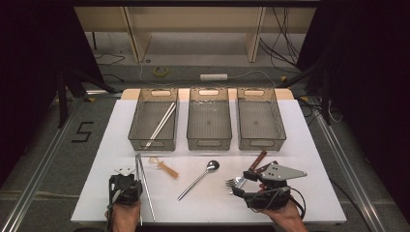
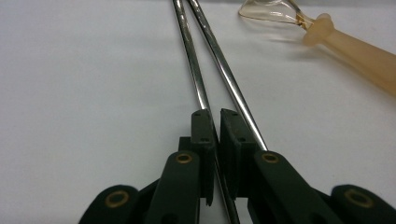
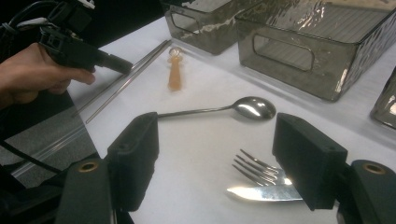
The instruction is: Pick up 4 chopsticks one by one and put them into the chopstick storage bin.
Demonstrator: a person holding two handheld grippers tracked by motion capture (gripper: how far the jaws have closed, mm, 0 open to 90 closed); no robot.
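Two metal chopsticks [image 1: 143, 186] lie side by side at the table's front left. My left gripper [image 1: 135, 182] is shut on one chopstick [image 2: 194, 70], which runs between its pads. The second chopstick [image 2: 229, 74] passes just outside the right-hand jaw. My right gripper [image 1: 241, 183] stands open at the front right. A fork [image 3: 257, 170] and a knife blade [image 3: 261, 192] lie on the table between its wide-apart jaws, untouched. The left gripper [image 3: 122, 65] and the hand holding it are seen across the table in the right gripper view.
Three grey bins stand in a row at the back: left [image 1: 135, 130] holding pale chopsticks [image 1: 162, 123], middle [image 1: 209, 143], right [image 1: 261, 143]. A small spoon with a tan handle [image 1: 164, 167] and a metal spoon [image 1: 200, 178] lie mid-table. A brown knife handle [image 1: 259, 158] lies by the right gripper.
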